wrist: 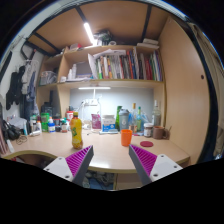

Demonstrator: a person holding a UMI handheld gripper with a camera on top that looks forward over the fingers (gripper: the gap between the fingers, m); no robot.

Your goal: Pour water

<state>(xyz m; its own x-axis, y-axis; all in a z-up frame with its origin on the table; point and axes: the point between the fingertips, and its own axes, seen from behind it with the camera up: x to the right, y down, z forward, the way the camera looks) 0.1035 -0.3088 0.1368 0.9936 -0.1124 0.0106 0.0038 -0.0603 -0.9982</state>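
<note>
Looking ahead, your fingers (112,163) are wide open and hold nothing. The yellow bottle (76,131) stands on the worktop (105,152) beyond the left finger, the orange cup (126,138) beyond the right. The bottle is probably light and a bit slippery; grab its middle.

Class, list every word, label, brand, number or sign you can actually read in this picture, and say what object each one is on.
None can be read.
Books on the shelf: spines too small to read.
Pink bottle on the desk: label too blurred.
Bottles behind the orange cup: labels too small.
The tongs are open, empty and bear no text.
</note>
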